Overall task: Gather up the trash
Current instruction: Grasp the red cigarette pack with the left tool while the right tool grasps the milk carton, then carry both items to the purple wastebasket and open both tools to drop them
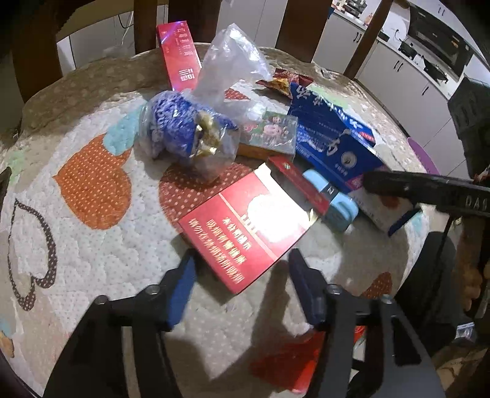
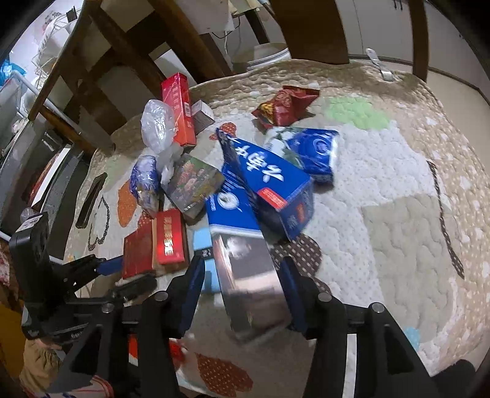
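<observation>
Trash lies heaped on a quilted table cover. My left gripper is open, and the near corner of a flat red box sits between its blue pads without a visible press. That box also shows beside the left gripper in the right wrist view. My right gripper stands open around a dark-sided box; its right pad is at the box's edge and a gap remains on the left. Behind are a blue carton, a green picture box and a blue-patterned bag.
A tall red box, a clear plastic bag, a red snack wrapper and a blue packet lie farther back. A light blue object is beside the red box. Wooden chairs ring the far edge.
</observation>
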`<action>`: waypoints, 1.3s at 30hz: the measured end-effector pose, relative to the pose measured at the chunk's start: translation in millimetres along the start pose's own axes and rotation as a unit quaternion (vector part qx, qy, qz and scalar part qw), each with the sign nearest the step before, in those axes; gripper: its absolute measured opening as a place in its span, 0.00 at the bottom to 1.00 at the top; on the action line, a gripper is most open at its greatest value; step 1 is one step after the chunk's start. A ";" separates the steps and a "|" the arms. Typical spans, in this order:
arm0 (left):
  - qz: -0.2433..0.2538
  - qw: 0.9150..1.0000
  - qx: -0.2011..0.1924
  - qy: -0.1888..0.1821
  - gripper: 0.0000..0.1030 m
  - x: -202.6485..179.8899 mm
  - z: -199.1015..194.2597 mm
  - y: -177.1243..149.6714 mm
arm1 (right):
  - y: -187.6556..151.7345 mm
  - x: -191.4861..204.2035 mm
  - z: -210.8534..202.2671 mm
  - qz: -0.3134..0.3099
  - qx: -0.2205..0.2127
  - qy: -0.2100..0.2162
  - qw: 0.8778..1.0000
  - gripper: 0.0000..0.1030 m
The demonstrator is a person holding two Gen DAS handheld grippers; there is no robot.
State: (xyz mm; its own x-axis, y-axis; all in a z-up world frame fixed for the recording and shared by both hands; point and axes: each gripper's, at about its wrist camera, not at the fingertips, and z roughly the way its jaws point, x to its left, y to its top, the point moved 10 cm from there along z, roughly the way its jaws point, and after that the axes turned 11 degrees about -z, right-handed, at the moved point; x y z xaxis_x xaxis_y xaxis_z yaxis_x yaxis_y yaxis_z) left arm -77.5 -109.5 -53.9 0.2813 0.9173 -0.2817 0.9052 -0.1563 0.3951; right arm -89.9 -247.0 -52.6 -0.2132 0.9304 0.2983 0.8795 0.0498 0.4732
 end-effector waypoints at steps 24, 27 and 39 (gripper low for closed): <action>0.090 0.996 0.011 0.028 0.69 2.2 22.8 36.0 | -5.5 15.5 9.7 -0.012 0.026 0.006 1.000 0.33; 0.059 0.998 -0.005 0.024 0.61 4.6 6.5 30.2 | -6.3 17.2 6.9 -0.005 0.025 0.018 1.000 0.33; 0.030 0.997 -0.059 0.034 0.61 -29.8 -54.8 20.0 | -15.3 19.2 -54.5 -0.001 -0.035 0.041 0.999 0.33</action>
State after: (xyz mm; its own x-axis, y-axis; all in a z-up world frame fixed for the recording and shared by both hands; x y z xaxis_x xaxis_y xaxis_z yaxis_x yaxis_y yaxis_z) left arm -85.2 -119.9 10.3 0.3075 0.9309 -0.1973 0.8424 -0.1699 0.5114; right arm -130.6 -249.7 -9.0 -0.2517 0.8969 0.3635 0.8483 0.0236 0.5290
